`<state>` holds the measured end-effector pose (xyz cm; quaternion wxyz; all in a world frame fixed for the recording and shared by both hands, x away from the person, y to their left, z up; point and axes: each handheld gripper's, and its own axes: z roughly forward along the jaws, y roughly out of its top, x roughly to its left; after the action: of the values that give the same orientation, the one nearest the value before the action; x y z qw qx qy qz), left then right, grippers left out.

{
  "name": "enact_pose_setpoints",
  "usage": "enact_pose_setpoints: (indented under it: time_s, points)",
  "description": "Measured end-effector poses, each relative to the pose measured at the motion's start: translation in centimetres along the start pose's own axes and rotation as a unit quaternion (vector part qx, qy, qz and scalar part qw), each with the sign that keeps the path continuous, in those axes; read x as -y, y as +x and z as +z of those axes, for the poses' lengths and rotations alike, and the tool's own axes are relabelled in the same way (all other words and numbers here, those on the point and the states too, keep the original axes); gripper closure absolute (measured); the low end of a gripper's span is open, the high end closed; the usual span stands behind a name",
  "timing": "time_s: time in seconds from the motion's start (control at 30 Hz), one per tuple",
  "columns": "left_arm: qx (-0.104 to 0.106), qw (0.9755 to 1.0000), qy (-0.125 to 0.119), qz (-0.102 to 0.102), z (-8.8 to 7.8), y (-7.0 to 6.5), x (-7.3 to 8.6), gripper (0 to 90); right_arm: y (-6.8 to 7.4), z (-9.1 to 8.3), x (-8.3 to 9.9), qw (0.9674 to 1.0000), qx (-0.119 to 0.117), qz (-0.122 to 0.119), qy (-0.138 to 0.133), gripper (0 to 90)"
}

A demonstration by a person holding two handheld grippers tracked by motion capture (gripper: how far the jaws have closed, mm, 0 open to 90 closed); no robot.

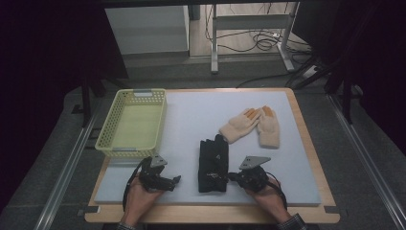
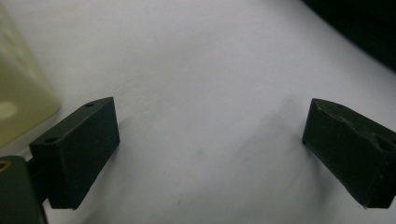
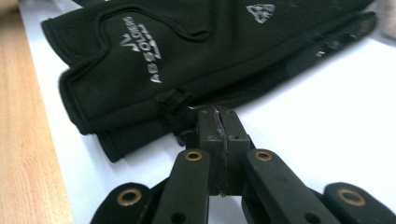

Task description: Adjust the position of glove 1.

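Black gloves [image 1: 213, 164], two stacked, lie near the surface's [image 1: 191, 115] front edge; right gripper [image 1: 233, 177] fingers are clenched at their cuff, left gripper [image 1: 176, 180] fingers released over bare mat. Two cream gloves [image 1: 253, 125] and one basket [image 1: 133, 122] lie beyond

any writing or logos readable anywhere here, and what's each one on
"ABSOLDERS", as far as it can be read, in pale letters under a small chevron mark: on the black gloves, near the cuff, right gripper view.
A small pale emblem farther up the same gloves: too blurred to read.
Yellow basket, cream gloves: no text visible.
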<state>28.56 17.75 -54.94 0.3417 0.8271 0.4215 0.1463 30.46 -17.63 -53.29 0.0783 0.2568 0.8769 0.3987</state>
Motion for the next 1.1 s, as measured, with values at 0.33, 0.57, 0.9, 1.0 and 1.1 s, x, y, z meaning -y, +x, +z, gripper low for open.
enact_pose_setpoints:
  time_s: [0.33, 0.57, 0.9, 1.0, 1.1]
  points:
    - [0.007, 0.9999, -0.006, 0.008, -0.6, 0.5, 0.9, 2.9, 1.1, 1.5, -1.1, 0.9998, -0.012, -0.014, 0.002, 88.4]
    - [0.008, 0.9999, -0.005, 0.007, -0.6, 0.6, 0.9, 3.1, 1.9, 2.9, -2.1, 0.9995, -0.021, -0.023, 0.003, 88.4]
    - [0.006, 0.9999, -0.007, 0.006, -0.5, 0.5, 0.9, 3.0, 2.9, 4.6, -3.4, 0.9990, -0.033, -0.028, 0.006, 88.2]
    - [0.006, 0.9999, -0.007, 0.005, -0.5, 0.5, 0.9, 2.9, 3.3, 5.2, -3.9, 0.9987, -0.038, -0.033, 0.006, 88.2]
    - [0.006, 0.9999, -0.007, 0.006, -0.5, 0.5, 0.9, 2.9, 3.8, 5.8, -4.3, 0.9984, -0.042, -0.037, 0.006, 87.9]
